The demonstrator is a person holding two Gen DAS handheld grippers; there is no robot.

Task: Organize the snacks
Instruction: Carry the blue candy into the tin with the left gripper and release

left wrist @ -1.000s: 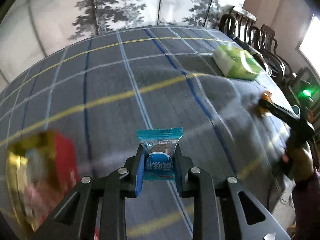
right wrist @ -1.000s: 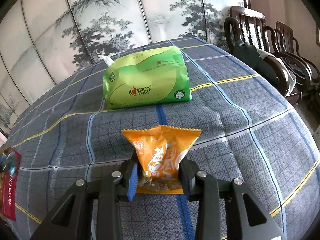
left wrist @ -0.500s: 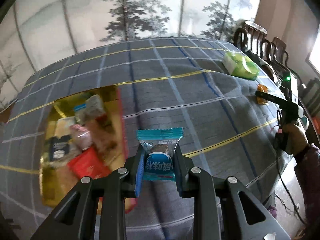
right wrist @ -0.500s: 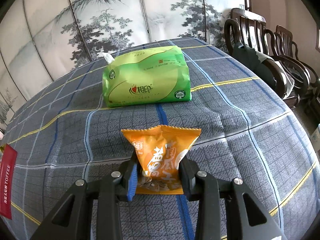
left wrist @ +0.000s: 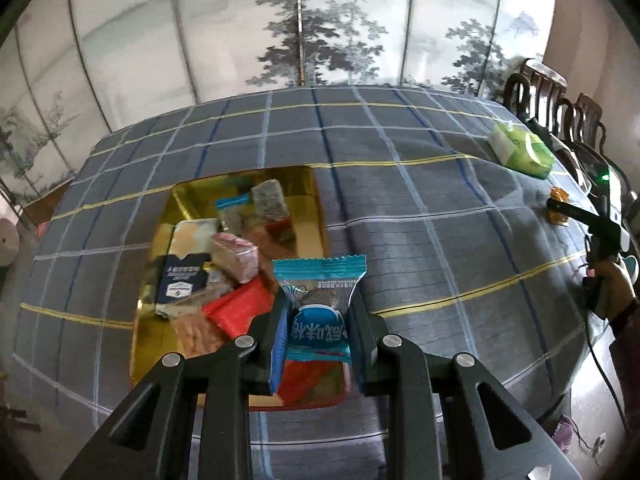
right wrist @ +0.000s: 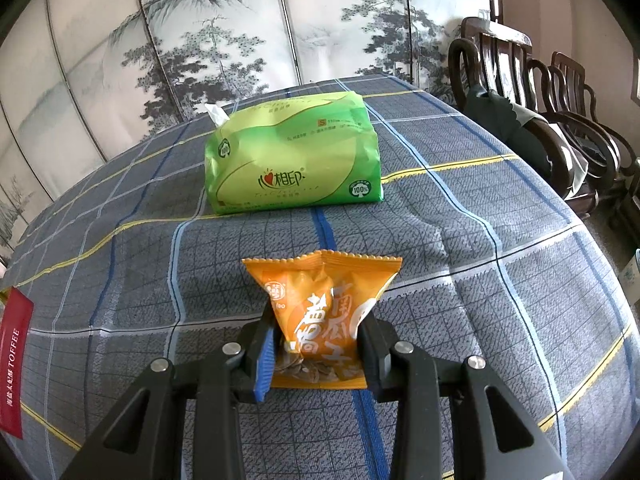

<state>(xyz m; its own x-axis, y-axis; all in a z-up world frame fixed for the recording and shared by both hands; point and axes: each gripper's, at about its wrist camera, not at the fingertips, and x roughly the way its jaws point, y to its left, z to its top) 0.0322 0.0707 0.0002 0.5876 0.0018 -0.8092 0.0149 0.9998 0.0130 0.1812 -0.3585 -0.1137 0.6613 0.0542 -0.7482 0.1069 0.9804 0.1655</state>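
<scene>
My left gripper (left wrist: 318, 316) is shut on a blue snack packet (left wrist: 318, 304) and holds it above the near right part of a gold tin (left wrist: 176, 204) that holds several wrapped snacks. My right gripper (right wrist: 318, 332) is shut on an orange snack packet (right wrist: 324, 312) over the checked tablecloth. In the left wrist view the right gripper (left wrist: 560, 206) with its orange packet (left wrist: 559, 195) shows far right.
A green tissue pack (right wrist: 292, 160) lies just beyond the orange packet; it also shows in the left wrist view (left wrist: 522, 152). A red toffee box edge (right wrist: 14, 356) is at far left. Dark wooden chairs (right wrist: 520, 92) stand past the table's right edge.
My left gripper has swung left and risen with the blue packet, so the gold tin now lies below it. The right gripper has stayed nearly still with the orange packet.
</scene>
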